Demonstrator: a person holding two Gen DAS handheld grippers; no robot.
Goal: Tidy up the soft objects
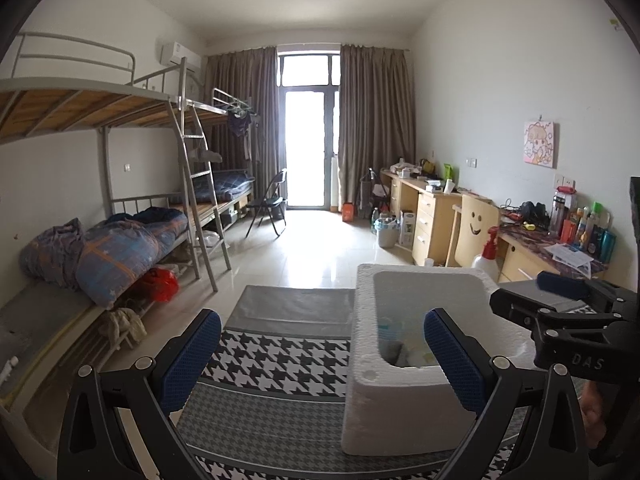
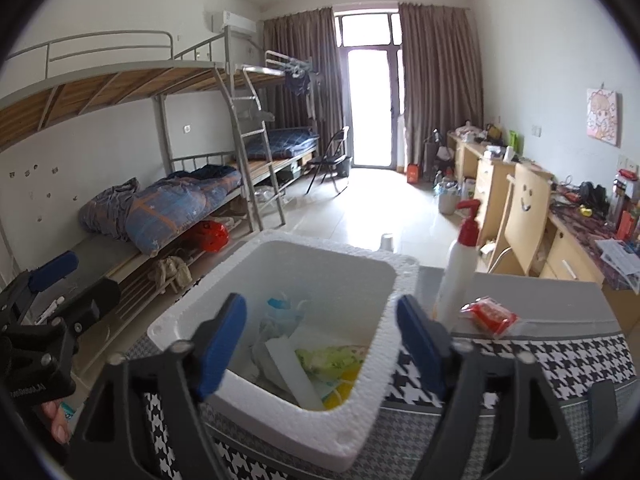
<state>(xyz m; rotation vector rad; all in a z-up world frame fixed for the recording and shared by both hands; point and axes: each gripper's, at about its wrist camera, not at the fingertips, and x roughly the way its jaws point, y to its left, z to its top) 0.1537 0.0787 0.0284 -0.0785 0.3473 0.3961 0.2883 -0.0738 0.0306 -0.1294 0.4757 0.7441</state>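
Note:
A white foam box (image 2: 328, 246) stands on a table covered with a houndstooth cloth (image 2: 560, 364). Inside it lie several soft packets: a blue and white one (image 2: 284, 312), a green one (image 2: 328, 358) and a yellow one (image 2: 340, 394). My right gripper (image 2: 320, 320) hovers open over the box's near wall, with nothing between its pads. A red packet (image 2: 490, 314) lies on the cloth to the right of the box. My left gripper (image 1: 322, 332) is open and empty over the cloth (image 1: 280, 356), its right finger in front of the box (image 1: 400, 412).
A white pump bottle with a red top (image 2: 456, 276) stands just right of the box. Bunk beds with blue quilts (image 1: 120, 248) line the left wall. Desks (image 1: 436, 216) and a wooden chair (image 1: 476, 224) line the right. A tiled floor (image 1: 320, 248) lies beyond the table.

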